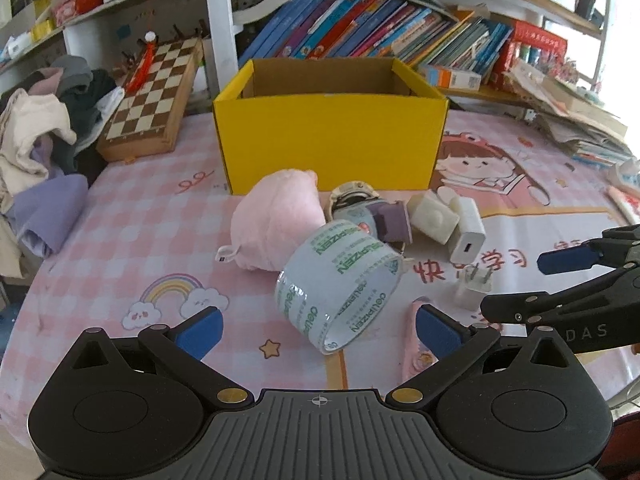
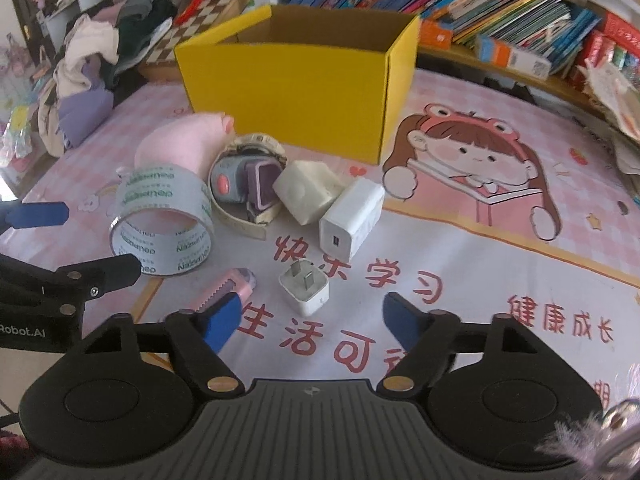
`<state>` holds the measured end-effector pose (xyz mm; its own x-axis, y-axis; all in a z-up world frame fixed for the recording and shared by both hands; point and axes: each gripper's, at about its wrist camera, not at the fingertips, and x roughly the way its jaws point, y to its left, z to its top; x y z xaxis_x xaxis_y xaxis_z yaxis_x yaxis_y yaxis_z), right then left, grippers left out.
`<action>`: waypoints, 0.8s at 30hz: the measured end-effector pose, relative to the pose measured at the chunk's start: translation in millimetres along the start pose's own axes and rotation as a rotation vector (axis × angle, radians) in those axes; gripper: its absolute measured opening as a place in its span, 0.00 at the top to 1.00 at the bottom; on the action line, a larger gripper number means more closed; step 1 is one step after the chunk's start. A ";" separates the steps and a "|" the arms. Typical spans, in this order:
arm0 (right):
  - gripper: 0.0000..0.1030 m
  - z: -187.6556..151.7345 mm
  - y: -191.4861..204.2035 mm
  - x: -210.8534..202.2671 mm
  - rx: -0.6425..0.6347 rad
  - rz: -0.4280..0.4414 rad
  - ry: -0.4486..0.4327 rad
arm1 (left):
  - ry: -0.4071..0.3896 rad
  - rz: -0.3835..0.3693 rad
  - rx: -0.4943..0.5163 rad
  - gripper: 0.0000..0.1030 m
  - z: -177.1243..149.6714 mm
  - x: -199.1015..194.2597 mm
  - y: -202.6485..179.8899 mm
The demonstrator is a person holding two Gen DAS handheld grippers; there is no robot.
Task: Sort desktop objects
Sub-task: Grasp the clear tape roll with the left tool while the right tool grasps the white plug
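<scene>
Bookshelves back a pink cartoon-print surface (image 2: 500, 208) where a yellow box (image 1: 330, 136) stands behind the clutter. Both hand-held grippers hover low, jaws wide and empty: the left (image 1: 318, 330) just before the tape roll (image 1: 340, 284), the right (image 2: 312, 316) just before a small white plug (image 2: 305, 288), with a larger charger (image 2: 352, 218) beyond.

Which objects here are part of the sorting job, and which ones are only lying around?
For the job: yellow box, tape roll, pink plush, watch, large charger, small plug, pink cutter.

Lying about: chessboard, clothes pile, books.
</scene>
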<state>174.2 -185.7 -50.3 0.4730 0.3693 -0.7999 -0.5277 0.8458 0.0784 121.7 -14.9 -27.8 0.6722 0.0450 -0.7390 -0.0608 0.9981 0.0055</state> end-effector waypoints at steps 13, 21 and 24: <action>0.55 12.2 -4.8 33.9 -0.044 0.044 0.079 | 0.024 0.040 -0.010 0.10 5.6 21.0 2.5; 0.63 16.3 -7.1 45.1 -0.067 0.062 0.114 | 0.048 0.026 -0.015 0.22 7.3 34.6 2.4; 0.64 17.1 -8.0 46.3 -0.074 0.066 0.116 | 0.047 0.018 -0.012 0.22 8.6 37.7 1.8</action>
<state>212.4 -168.7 -77.9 0.3532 0.3731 -0.8580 -0.6077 0.7888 0.0929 153.3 -11.1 -49.9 0.6357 0.0610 -0.7695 -0.0816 0.9966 0.0116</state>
